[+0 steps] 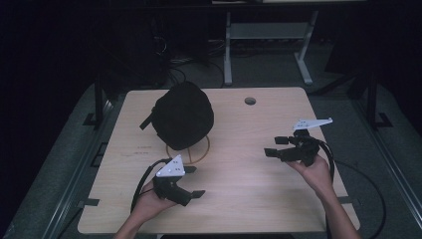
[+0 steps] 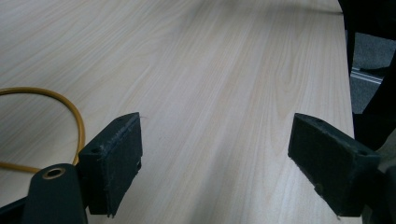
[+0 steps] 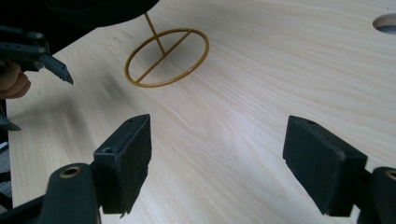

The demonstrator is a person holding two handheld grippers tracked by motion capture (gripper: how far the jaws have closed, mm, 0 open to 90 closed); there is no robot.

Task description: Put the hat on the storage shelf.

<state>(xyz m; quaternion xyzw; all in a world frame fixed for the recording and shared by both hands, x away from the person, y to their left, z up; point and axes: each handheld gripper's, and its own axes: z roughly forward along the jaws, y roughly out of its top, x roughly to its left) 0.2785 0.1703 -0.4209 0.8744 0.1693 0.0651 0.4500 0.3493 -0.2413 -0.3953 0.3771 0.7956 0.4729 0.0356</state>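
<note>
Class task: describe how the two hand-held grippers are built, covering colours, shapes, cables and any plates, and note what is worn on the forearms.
Both are black. The left gripper and the right gripper each carry a pale grey three-cornered plate with small dots on top, and a black cable loops away from each. In the gripper views the jaws end in thick rectangular black pads with a rough surface, on arms with a brass-ringed hole. The forearms are bare, no sleeves.

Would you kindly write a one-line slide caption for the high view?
Two open hand-held grippers, left and right, hover over a wooden table near a black cap on a wire stand.
</note>
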